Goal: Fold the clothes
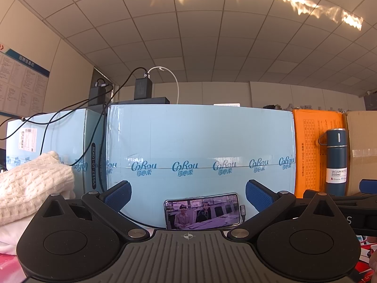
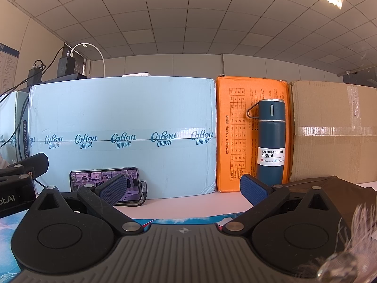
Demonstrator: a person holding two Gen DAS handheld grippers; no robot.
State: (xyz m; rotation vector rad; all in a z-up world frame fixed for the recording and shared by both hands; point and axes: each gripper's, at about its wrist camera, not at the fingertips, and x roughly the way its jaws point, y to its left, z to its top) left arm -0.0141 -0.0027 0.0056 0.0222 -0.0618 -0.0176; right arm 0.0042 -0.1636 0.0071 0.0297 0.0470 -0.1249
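- Left gripper (image 1: 188, 194): fingers spread wide, holding nothing; a cream knit sweater (image 1: 33, 184) lies just to its left on the bench (image 2: 188, 202).
- Right gripper (image 2: 182, 188): fingers wide, empty; brown cloth (image 2: 334, 188) lies beside it.
- Risk: swinging toward the clothes may knock over the propped phone (image 1: 202, 211) or bottle (image 2: 271, 139).

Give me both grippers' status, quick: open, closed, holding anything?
Left gripper: open, nothing between the fingers; the cream knit garment lies to its left.
Right gripper: open, holding nothing.
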